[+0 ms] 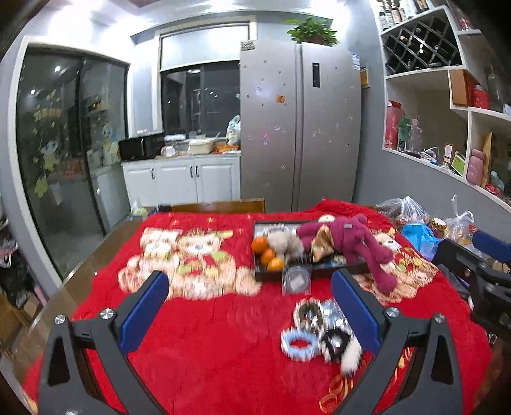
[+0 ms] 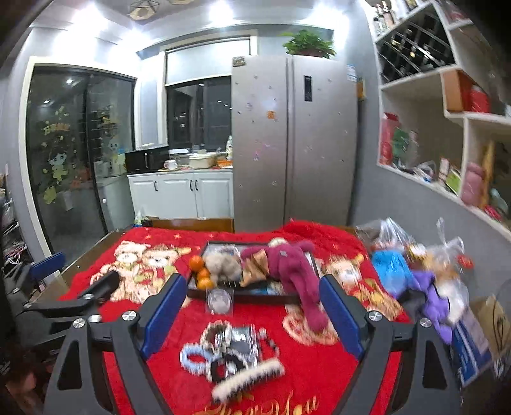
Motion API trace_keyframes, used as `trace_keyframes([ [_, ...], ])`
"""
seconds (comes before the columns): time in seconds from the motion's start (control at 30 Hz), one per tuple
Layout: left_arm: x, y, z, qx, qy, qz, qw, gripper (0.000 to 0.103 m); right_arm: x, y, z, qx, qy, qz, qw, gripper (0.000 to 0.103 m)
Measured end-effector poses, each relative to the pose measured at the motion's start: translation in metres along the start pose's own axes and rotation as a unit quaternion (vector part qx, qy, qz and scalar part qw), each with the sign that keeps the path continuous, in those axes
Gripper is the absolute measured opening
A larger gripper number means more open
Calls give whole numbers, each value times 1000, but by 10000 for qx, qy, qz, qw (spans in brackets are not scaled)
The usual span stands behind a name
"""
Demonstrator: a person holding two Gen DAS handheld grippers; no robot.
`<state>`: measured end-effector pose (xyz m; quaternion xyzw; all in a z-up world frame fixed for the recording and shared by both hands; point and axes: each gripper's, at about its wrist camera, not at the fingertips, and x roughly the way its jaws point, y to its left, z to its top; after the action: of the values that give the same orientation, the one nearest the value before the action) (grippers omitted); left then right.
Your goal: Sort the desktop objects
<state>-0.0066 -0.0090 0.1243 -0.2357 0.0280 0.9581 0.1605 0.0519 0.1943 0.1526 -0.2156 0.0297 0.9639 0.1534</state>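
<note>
Bright indoor light from ceiling spots [image 2: 220, 12], blown out to white glare at the top of both views. Heavy fisheye bend at the edges, dark vignette in the corners. Motion blur on the hair accessories [image 2: 230, 354] near the table's front edge and on the shelves [image 2: 447, 134] at right. Fridge [image 1: 300, 127] fairly sharp, with soft reflections on its doors.

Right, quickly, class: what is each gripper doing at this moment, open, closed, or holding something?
Left gripper: open, holding nothing.
Right gripper: open, holding nothing.
</note>
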Motion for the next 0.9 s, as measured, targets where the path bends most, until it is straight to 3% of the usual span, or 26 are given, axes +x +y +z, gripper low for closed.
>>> trace_keyframes([
  [0.13, -14, 2, -33, -146, 230, -60, 9996, 103, -7, -4, -28, 79, 90, -266, 9996, 87],
  [0.43, -36, 0, -71, -178, 325, -30, 9993, 103, -12, 8, -82, -170, 490, -156, 9985, 87],
  [0.9, -75, 0, -78, -216, 139, 11, 9997, 103, -47, 15, -104, -203, 539, -109, 9983, 87],
])
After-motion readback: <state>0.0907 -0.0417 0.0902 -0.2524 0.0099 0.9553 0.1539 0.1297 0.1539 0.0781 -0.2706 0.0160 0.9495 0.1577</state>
